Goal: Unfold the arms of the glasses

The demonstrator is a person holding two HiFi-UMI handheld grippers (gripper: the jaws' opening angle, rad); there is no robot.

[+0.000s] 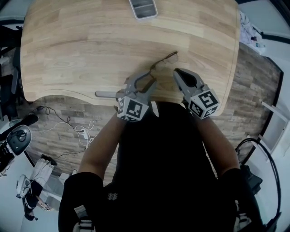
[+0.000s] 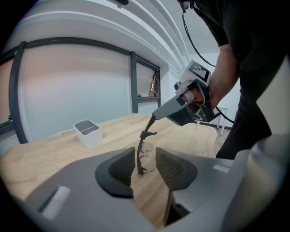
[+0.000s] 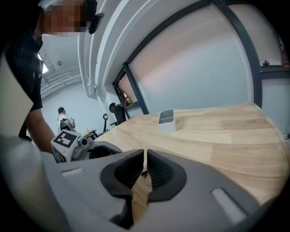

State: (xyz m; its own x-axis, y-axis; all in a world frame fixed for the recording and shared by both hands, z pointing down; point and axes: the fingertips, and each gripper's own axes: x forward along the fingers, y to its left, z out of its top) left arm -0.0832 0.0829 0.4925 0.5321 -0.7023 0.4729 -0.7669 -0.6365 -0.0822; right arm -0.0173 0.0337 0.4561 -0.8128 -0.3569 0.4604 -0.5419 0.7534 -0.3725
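Note:
Thin dark-framed glasses (image 1: 164, 60) lie near the front edge of the wooden table (image 1: 68, 54). My left gripper (image 1: 146, 80) is at their left end. Its own view shows that gripper (image 2: 144, 165) open wide, with one dark arm of the glasses (image 2: 138, 158) standing loose between the pads, nearer the left pad, and a clear lens just beyond. My right gripper (image 1: 176, 71) is shut on the other end of the frame; the left gripper view shows its tip (image 2: 153, 118) pinching the frame. Its own view shows the right gripper (image 3: 145, 171) with only a narrow slit and a dark bit of frame in it.
A white rectangular box (image 1: 144, 8) stands at the far side of the table, also seen as the box (image 2: 88, 132) in the left gripper view and the box (image 3: 166, 118) in the right. The table's rounded front edge runs just under both grippers. Cables lie on the floor at left.

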